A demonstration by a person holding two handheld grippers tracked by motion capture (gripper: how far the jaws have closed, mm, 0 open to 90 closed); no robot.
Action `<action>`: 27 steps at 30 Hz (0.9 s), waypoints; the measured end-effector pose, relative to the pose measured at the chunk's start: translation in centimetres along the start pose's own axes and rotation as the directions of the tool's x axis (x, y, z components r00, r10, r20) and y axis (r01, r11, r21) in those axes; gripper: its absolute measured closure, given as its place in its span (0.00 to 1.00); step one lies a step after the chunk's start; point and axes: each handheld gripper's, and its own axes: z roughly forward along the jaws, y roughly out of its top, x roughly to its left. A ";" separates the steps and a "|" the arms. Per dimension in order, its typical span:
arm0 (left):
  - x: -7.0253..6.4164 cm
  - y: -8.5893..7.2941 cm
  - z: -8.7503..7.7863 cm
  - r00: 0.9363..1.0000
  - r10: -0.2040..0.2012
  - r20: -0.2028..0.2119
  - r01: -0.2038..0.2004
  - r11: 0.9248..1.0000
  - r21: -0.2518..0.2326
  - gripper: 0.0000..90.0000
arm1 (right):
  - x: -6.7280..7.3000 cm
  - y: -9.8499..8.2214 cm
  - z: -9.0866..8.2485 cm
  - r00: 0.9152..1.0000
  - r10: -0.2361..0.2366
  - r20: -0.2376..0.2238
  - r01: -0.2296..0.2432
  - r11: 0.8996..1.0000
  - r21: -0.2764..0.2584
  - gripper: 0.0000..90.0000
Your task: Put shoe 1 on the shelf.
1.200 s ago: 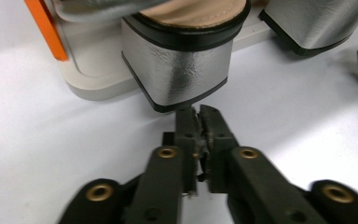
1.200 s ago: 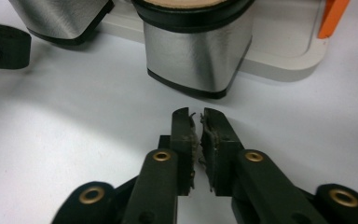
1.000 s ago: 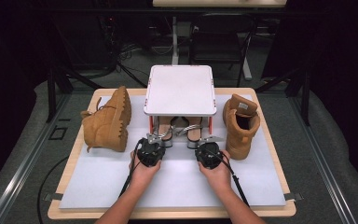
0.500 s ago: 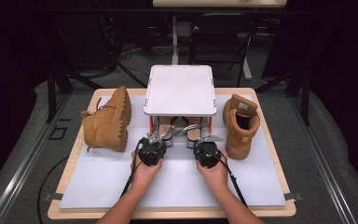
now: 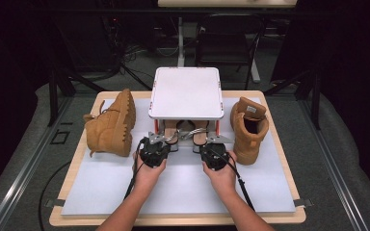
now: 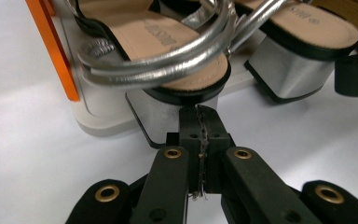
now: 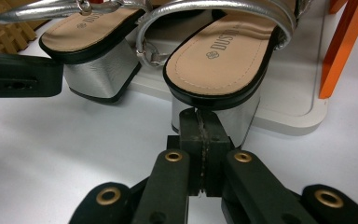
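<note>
Left boot (image 5: 111, 126) lies on its side at the table's left, well apart from the work. Left gripper (image 6: 200, 112) – jaws pressed together, nothing between them – sits with its tips at the silver block heel of the left sandal (image 6: 168, 51), which rests on the lower shelf of the white rack (image 5: 186, 91). Right gripper (image 7: 200, 114) – likewise closed and empty – meets the heel of the right sandal (image 7: 219, 56). Right boot (image 5: 248, 127) stands upright just beside the rack.
</note>
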 end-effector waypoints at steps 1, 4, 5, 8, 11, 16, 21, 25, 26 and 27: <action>0.0 0.1 0.0 1.000 0.002 0.002 -0.002 1.000 0.003 1.00 | 0.0 0.0 0.0 1.000 0.000 0.001 0.000 1.000 -0.001 1.00; 0.0 0.0 0.0 1.000 0.005 -0.002 -0.005 1.000 0.000 1.00 | 0.0 0.0 0.0 1.000 0.004 0.000 -0.004 1.000 -0.001 1.00; 0.0 0.1 0.1 1.000 0.004 -0.001 -0.004 1.000 0.000 1.00 | 0.0 0.0 -0.1 1.000 0.005 0.000 -0.005 1.000 -0.002 1.00; 0.0 0.2 0.0 1.000 0.004 -0.004 -0.004 1.000 -0.001 1.00 | 0.0 0.1 -0.1 1.000 0.006 0.002 -0.006 1.000 0.000 1.00; 0.1 0.4 -0.1 1.000 -0.001 -0.005 0.001 1.000 -0.009 1.00 | 0.0 0.2 -0.1 1.000 0.009 0.005 -0.009 1.000 -0.009 1.00; 0.2 0.7 0.0 1.000 0.002 -0.011 -0.002 1.000 -0.004 1.00 | -0.2 0.5 -0.3 1.000 0.010 0.009 -0.010 1.000 -0.016 1.00; 0.4 1.2 0.3 1.000 0.003 -0.021 -0.003 1.000 0.007 1.00 | -0.4 1.2 -0.1 1.000 0.008 0.016 -0.008 1.000 -0.025 1.00; 0.6 1.5 0.7 1.000 -0.009 -0.026 0.009 1.000 0.004 1.00 | -0.4 1.6 0.4 1.000 0.003 0.023 -0.003 1.000 -0.026 1.00; 0.7 1.5 0.8 1.000 -0.013 -0.026 0.013 1.000 0.003 1.00 | -0.4 1.6 0.5 1.000 -0.001 0.027 0.002 1.000 -0.022 1.00; 0.9 1.5 1.0 0.999 -0.023 -0.026 0.023 1.000 0.003 1.00 | -0.4 1.7 0.6 1.000 0.001 0.031 -0.001 1.000 -0.022 1.00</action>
